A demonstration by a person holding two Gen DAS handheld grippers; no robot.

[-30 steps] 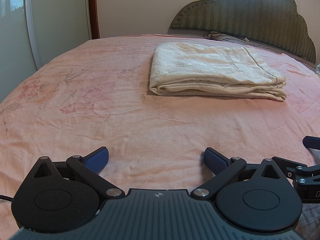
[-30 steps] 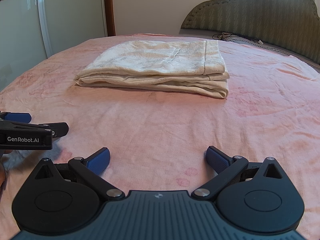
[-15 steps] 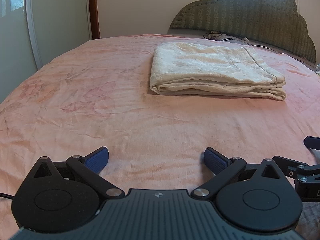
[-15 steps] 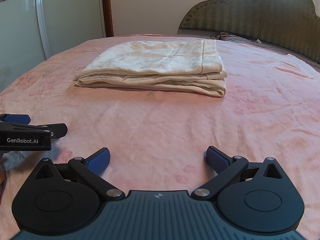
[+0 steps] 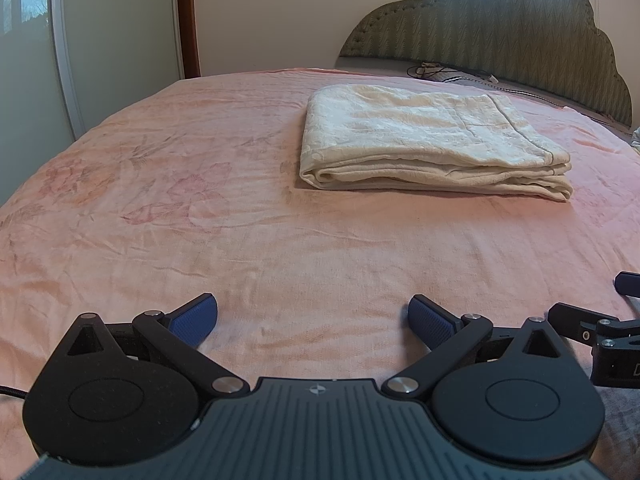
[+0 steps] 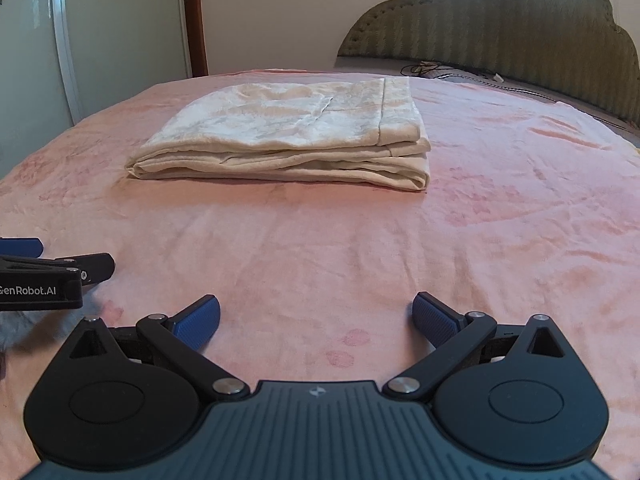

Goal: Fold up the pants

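Cream pants [image 5: 432, 144] folded on pink bed [image 5: 160, 200], well ahead of left gripper [image 5: 313, 320] and right gripper [image 6: 316, 318]; both wide open, empty.

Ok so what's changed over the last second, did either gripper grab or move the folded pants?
No grab. The right gripper has dipped slightly, so the folded cream pants sit a little higher in its view. The left gripper barely shifted. Both sets of blue-padded fingers stayed wide open and empty, and the pants stayed folded on the pink floral bedsheet.
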